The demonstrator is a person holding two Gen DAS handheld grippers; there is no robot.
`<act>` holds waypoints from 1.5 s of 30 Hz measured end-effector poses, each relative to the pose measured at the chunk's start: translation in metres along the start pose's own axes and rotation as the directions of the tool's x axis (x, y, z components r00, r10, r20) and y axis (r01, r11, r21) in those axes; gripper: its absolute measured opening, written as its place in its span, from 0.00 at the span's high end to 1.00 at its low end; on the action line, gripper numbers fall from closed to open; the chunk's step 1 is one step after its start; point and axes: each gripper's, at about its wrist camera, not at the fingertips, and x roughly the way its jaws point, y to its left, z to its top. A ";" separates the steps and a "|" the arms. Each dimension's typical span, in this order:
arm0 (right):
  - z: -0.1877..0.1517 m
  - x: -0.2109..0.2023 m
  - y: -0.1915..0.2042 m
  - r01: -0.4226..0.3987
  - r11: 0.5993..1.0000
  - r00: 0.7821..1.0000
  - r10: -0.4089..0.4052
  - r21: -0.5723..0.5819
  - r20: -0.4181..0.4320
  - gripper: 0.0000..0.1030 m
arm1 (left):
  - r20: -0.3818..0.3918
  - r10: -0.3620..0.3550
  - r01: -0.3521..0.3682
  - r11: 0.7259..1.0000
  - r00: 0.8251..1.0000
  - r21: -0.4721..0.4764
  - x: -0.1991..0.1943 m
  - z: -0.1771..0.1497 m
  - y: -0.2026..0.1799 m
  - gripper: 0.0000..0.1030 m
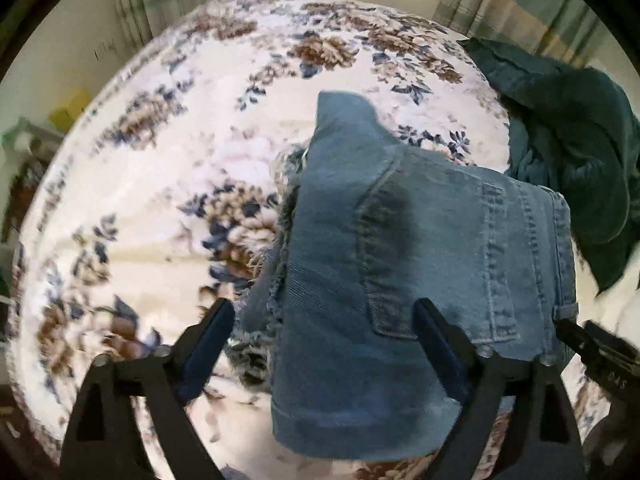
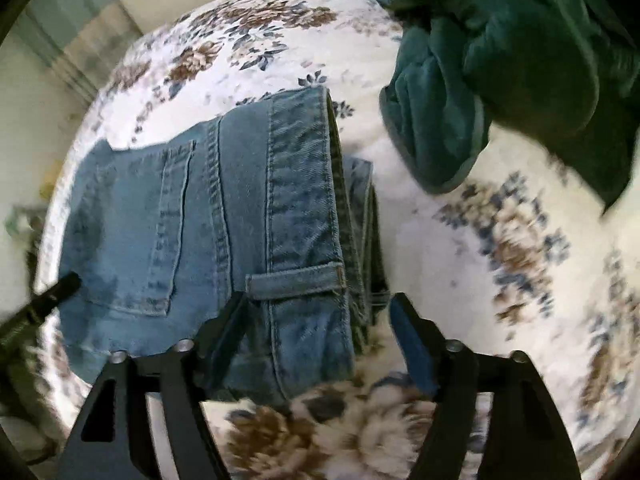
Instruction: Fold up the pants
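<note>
Denim pants [image 1: 400,280] — folded bundle on the flowered bed [image 1: 160,160], green towel [image 2: 500,80] near. Left tongs [image 1: 324,340] and right tongs [image 2: 316,328] both gape wide, gripping nothing. Risk — the top fold, seemingly loose, could spring open unpressed.

A bed covered by a white floral blanket [image 1: 160,184] with brown and blue blooms fills the room. Pale cream walls [image 1: 72,60] rise behind it, hung with green-and-beige plaid curtains [image 1: 520,4]. A crumpled dark teal throw [image 2: 500,64] lies at the far side.
</note>
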 end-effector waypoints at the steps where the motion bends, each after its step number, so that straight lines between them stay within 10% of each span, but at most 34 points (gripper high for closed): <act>1: -0.005 -0.012 0.000 0.016 1.000 1.000 -0.016 -0.008 0.011 0.00 | 0.008 0.011 -0.011 1.000 1.000 0.014 -0.005 -0.001 -0.004 0.03; 19: -0.091 -0.234 -0.010 0.067 0.998 0.973 -0.062 -0.014 0.222 0.00 | 0.192 0.045 -0.060 0.995 0.980 0.077 -0.193 -0.064 -0.049 0.01; 45: -0.294 -0.582 -0.033 0.023 0.991 0.862 0.047 -0.132 0.504 0.00 | 0.442 0.106 -0.119 0.993 0.890 0.000 -0.480 -0.223 -0.057 0.01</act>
